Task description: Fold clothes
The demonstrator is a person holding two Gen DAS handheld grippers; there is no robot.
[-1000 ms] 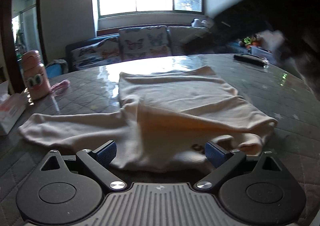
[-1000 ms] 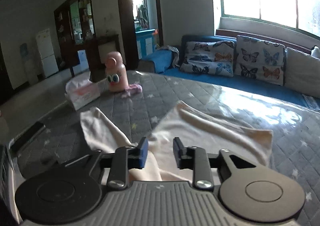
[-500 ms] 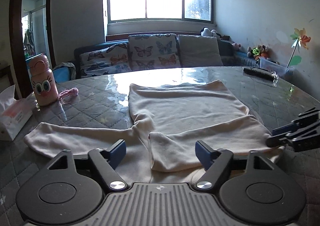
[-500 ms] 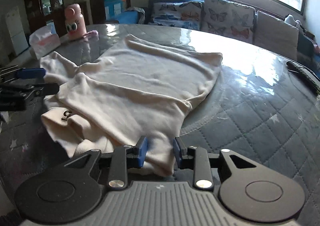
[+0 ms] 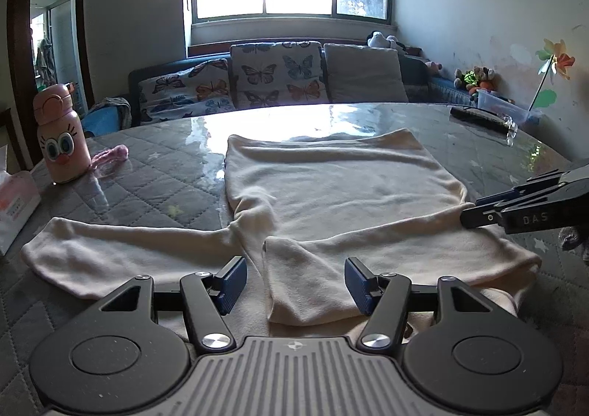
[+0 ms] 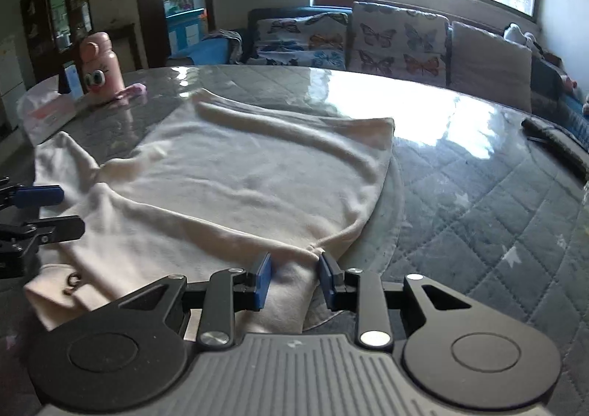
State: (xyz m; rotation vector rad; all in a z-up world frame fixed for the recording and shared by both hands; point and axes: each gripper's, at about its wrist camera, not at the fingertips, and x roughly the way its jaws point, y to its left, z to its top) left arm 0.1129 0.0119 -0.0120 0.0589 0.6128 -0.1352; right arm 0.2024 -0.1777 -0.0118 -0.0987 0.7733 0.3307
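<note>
A cream long-sleeved top [image 5: 331,188] lies on the quilted grey table [image 5: 147,177]. One sleeve [image 5: 110,250] stretches out to the left; the other sleeve [image 5: 313,287] is folded across the body. My left gripper [image 5: 292,281] is open, its jaws either side of the folded sleeve's cuff. My right gripper [image 6: 292,278] is open just above the top's right shoulder fold [image 6: 294,280]; it shows at the right of the left wrist view [image 5: 475,210]. The top fills the right wrist view [image 6: 239,188].
A pink cartoon bottle [image 5: 60,144] and a tissue pack [image 5: 14,206] stand at the table's left. A black remote [image 5: 478,118] lies at the far right edge. A sofa with butterfly cushions [image 5: 276,77] is behind the table.
The right gripper carried the right sleeve across the body, laid it down and opened its jaws wider. The left gripper stayed open near the table's front edge.
</note>
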